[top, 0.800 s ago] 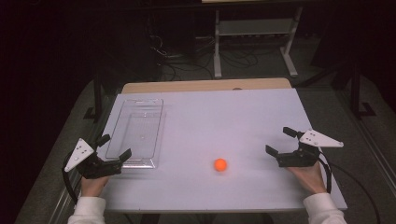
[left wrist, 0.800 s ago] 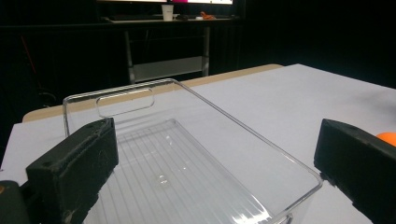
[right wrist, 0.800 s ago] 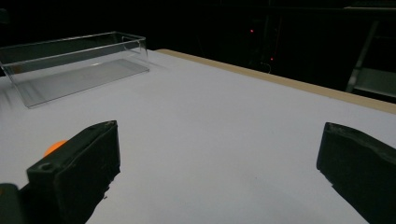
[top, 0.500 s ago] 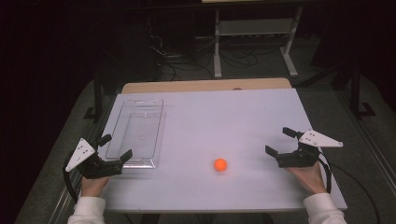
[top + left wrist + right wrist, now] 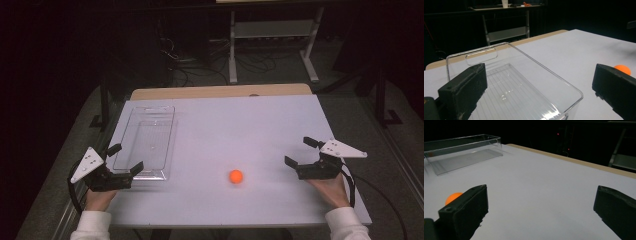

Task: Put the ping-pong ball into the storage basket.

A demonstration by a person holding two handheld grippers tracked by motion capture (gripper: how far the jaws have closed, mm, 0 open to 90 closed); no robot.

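An orange ball [image 5: 236,176] lies on the white table [image 5: 240,130], near its front middle. A clear plastic bin [image 5: 145,142] rests on the left part of the table, nothing inside it. My left gripper [image 5: 126,159] sits at the bin's near end, jaws wide open and nothing between them. In the left gripper view the bin [image 5: 519,92] spreads just ahead and the ball [image 5: 622,69] peeks from behind the right jaw. My right gripper [image 5: 300,152] rests at the front right, open, well to the right of the ball. The right gripper view has the ball [image 5: 452,196] behind the left jaw.
A metal stand [image 5: 270,35] and cables lie on the dark floor beyond the table's far wooden edge [image 5: 220,92]. The bin [image 5: 461,150] stands far off in the right gripper view. White tabletop stretches between bin and right gripper.
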